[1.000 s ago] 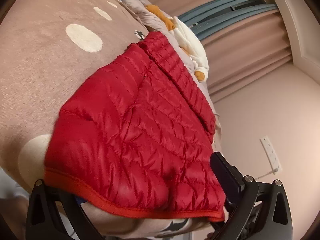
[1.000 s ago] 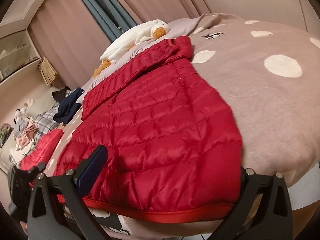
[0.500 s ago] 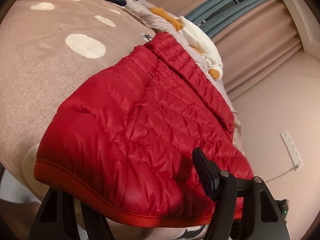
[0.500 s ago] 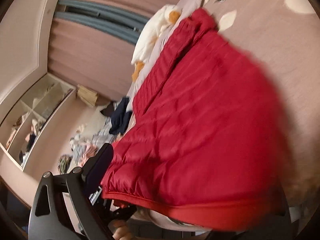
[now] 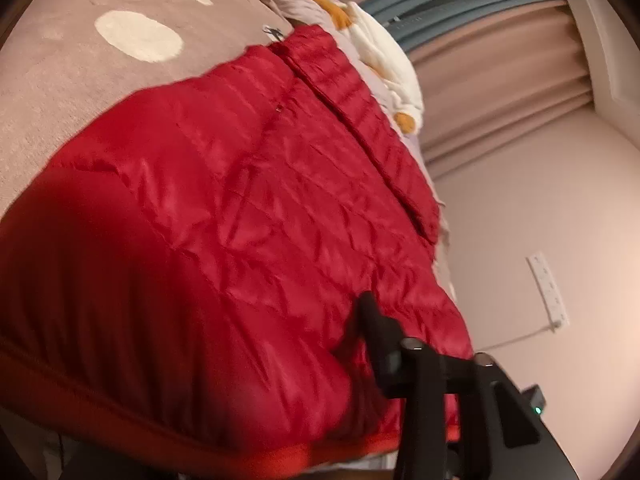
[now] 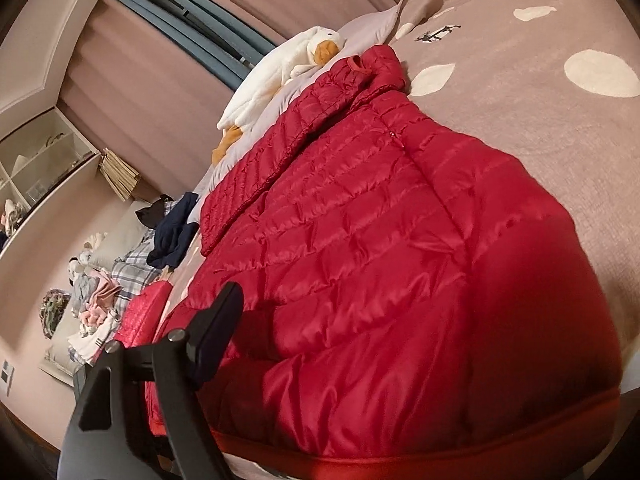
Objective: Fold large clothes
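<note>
Centrally, red quilted down jacket (image 5: 256, 240) (image 6: 400, 260) lies spread on a pinkish-brown blanket (image 5: 60, 80) (image 6: 540, 120) with cream spots, covering a bed. Hem end is nearest both cameras; an orange-red trim band (image 5: 280, 458) (image 6: 460, 466) runs along that bottom edge. Collar end (image 6: 372, 66) points away toward the curtains, with a small hanging loop visible there. One long panel or sleeve (image 6: 260, 172) lies folded along the jacket's side.

Left gripper (image 5: 240, 420): only one black finger (image 5: 376, 332) shows, pressing down on top of the puffy fabric near the hem; the other finger is hidden under or behind the jacket. Jaws appear closed on the hem, jacket bulging between them.

Right gripper (image 6: 400, 380): one black finger (image 6: 216, 320) visible on the jacket's left side near the hem; its partner is out of sight behind the fabric. Cannot tell how far the jaws stand.

Beyond the jacket: a white plush duck (image 5: 384, 52) (image 6: 280, 72) with orange beak and feet lies by the collar. Pink curtains (image 5: 500, 80) (image 6: 140, 40) and blue-grey drapes behind. Right view also shows a dark navy garment (image 6: 176, 232), plaid fabric (image 6: 132, 268), a heap of mixed clothes (image 6: 92, 304), and a white shelf unit (image 6: 36, 168). Left view: a white power strip (image 5: 548, 292) on the wall.
</note>
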A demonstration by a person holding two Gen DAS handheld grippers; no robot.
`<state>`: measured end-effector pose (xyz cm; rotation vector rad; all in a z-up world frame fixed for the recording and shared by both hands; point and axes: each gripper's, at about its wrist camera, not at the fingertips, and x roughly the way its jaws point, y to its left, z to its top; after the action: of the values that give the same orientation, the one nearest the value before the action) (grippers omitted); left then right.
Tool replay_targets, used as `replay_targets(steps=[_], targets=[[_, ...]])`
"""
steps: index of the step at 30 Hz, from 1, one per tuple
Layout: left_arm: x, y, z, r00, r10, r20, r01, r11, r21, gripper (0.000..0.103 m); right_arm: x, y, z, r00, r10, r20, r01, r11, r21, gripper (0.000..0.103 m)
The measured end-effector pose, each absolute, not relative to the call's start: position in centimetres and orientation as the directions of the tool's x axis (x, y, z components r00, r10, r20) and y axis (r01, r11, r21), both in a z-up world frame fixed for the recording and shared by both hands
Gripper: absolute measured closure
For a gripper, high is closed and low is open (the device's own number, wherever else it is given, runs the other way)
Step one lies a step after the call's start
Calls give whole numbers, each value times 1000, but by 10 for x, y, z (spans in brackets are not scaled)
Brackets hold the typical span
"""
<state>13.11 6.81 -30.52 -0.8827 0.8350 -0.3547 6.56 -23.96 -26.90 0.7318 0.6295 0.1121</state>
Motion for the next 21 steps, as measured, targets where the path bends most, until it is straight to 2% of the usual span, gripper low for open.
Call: replay_targets(steps=[3, 5, 7, 9, 11, 21], targets=[[133, 69, -310, 649, -568, -506, -86, 606, -791, 77, 67, -239, -270, 808, 290, -514, 122, 770, 626, 29], [134, 66, -310, 659, -551, -512, -92, 617, -782, 78, 68, -237, -272, 802, 266, -534, 126, 799, 588, 35], [132, 61, -307, 673, -523, -524, -90, 645, -759, 79, 69, -235, -273, 801, 226, -555, 141, 829, 541, 44], [130, 54, -304, 685, -486, -543, -83, 688, -721, 79, 69, -238, -277, 798, 167, -579, 181, 850, 495, 68], [128, 48, -300, 695, -448, -562, -83, 726, -683, 79, 70, -242, -281, 800, 152, -580, 193, 850, 489, 76], [117, 25, -286, 732, -260, -630, -72, 890, -450, 79, 68, -243, -280, 798, 139, -587, 200, 857, 474, 80]])
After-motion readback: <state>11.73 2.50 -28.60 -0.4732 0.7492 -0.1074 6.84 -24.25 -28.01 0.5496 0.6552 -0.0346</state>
